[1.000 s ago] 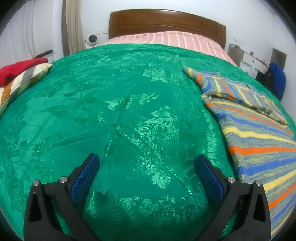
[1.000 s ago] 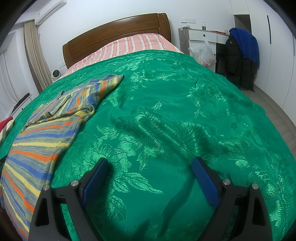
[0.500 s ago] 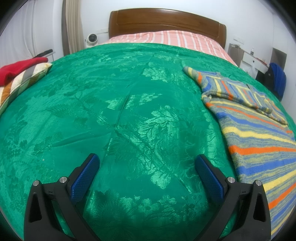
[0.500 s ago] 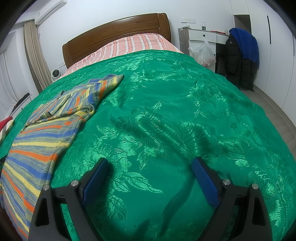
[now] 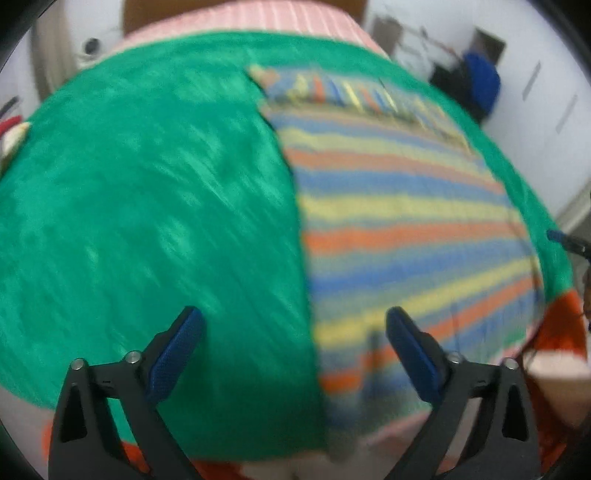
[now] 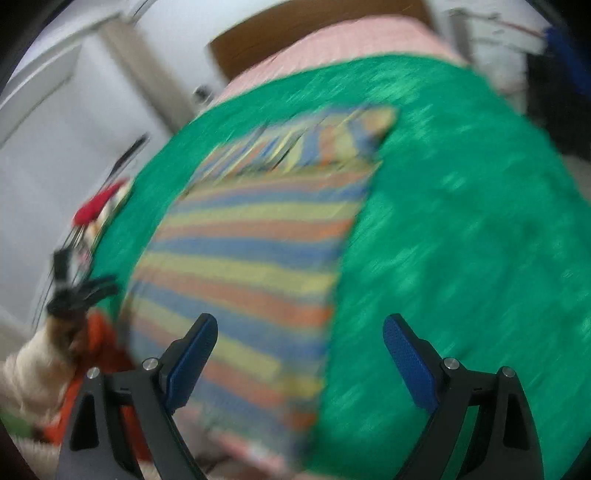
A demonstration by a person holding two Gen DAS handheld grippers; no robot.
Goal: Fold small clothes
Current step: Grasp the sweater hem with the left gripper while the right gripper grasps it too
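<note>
A striped knit garment (image 5: 399, 221) in blue, yellow and orange lies flat on the green bedspread (image 5: 147, 206), its near end hanging over the bed's near edge. In the right wrist view the garment (image 6: 251, 251) lies left of centre. My left gripper (image 5: 291, 339) is open and empty above the garment's left near edge. My right gripper (image 6: 299, 350) is open and empty above the garment's right near edge. Both views are blurred by motion.
The wooden headboard (image 6: 314, 33) and striped pillow (image 5: 251, 18) are at the far end. Red cloth (image 6: 96, 206) lies at the bed's left side. A blue coat (image 5: 480, 77) hangs by the far right wall. Orange fabric (image 5: 561, 325) shows beside the bed's near edge.
Both grippers have swung toward the garment and drawn back to the bed's near edge. The garment now lies ahead of each gripper instead of off to the side. The jaws stay open.
</note>
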